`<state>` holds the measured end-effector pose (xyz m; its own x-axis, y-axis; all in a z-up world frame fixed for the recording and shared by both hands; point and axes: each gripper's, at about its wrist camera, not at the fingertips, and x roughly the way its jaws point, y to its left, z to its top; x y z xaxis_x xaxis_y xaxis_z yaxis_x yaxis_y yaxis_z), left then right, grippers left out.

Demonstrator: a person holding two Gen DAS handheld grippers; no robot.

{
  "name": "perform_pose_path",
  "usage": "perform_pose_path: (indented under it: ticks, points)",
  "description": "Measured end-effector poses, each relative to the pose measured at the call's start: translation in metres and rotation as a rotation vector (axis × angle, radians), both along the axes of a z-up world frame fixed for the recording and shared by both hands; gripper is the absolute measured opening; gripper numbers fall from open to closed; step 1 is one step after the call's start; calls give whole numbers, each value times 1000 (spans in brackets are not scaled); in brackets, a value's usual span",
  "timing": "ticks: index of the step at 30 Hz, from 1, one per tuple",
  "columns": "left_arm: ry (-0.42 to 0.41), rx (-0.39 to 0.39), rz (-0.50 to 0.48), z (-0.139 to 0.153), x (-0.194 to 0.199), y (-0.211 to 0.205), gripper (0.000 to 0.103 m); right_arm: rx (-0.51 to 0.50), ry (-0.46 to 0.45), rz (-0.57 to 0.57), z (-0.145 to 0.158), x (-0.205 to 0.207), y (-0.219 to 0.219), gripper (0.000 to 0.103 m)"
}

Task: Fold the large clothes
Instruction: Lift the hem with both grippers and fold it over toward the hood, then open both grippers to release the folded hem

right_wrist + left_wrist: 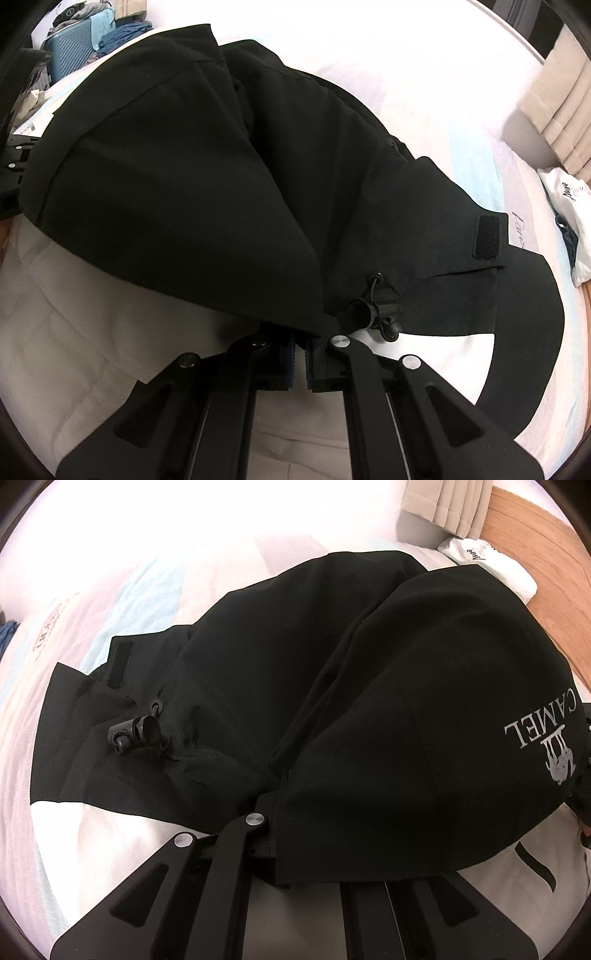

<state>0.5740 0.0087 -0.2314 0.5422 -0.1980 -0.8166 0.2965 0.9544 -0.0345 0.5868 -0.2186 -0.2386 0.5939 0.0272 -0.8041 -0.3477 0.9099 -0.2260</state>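
On the bed (92,602), both tools clamp the black jacket (332,664): left tool (275,825), right tool (301,343); silver logo (535,734) reads "CAMEL".

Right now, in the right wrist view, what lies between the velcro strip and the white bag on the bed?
Only bare bedsheet, with some printed script on it, lies between the velcro strip and the white bag. The right wrist view shows it.

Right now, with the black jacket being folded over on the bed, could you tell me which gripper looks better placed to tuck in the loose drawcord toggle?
Right, probably. The right gripper is shut on the black jacket with the drawcord toggle just beside its fingertips. From the left gripper, also shut on fabric, the toggle lies farther off.
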Motion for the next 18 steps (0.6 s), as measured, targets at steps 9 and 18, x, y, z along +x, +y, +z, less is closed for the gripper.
perform_pose_path:
  ticks: [9,18]
  points:
    - [-3,23,10,12,-9,-1,12,-30,-6,0,-4,-16,8,12]
    - [-6,31,4,41,-41,-5,48,-14,3,6,7,-56,12,55]
